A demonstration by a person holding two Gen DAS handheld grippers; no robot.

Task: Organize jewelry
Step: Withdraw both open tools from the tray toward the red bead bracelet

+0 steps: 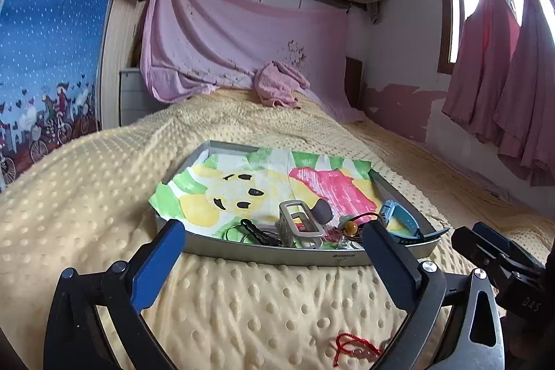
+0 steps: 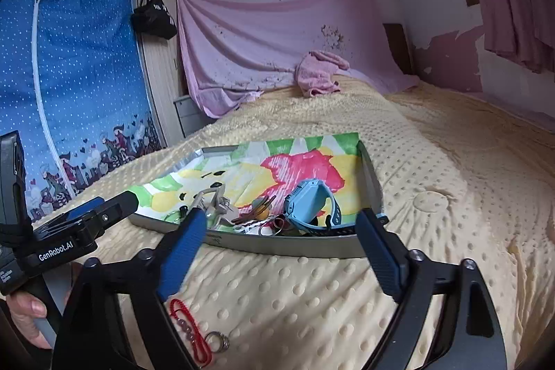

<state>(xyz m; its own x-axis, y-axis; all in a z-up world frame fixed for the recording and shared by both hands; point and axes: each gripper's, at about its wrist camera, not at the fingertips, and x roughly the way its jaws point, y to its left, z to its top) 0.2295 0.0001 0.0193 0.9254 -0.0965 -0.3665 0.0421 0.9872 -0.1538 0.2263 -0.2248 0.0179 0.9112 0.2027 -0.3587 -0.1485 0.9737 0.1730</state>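
Hidden or unclear: the near corner of the metal tray (image 1: 277, 257) is crowded, and the small items there overlap so that several cannot be separated. In the left wrist view a dark clip or key ring (image 1: 253, 231) is partly lost behind the tray wall. The red cord bracelet (image 2: 189, 328) is cut off by the left gripper's frame in the left wrist view; only a loop of it (image 1: 353, 347) is seen. The small ring (image 2: 218, 340) beside it is blurred.

Materials and shapes: the tray is shallow, grey, sheet metal with a low upright rim. It is lined with a painted paper sheet (image 2: 295, 169), in yellow, pink and green washes. A blue watch (image 2: 312, 200) with a rubbery curved strap rests in the near right part of the tray. A pale rectangular frame-shaped piece (image 1: 300, 224) stands tilted near the tray's middle front. The tray sits on a yellow blanket (image 2: 312, 293) of soft fabric with raised dots.

The bracelet, red string with a few dull beads, lies on the blanket outside the tray, near its front wall, with the ring just beside it.

Left gripper (image 1: 274, 233): jaws wide apart, nothing between them. Right gripper (image 2: 281, 224): jaws wide apart, nothing held. Both have blue ribbed pads (image 2: 180, 252).
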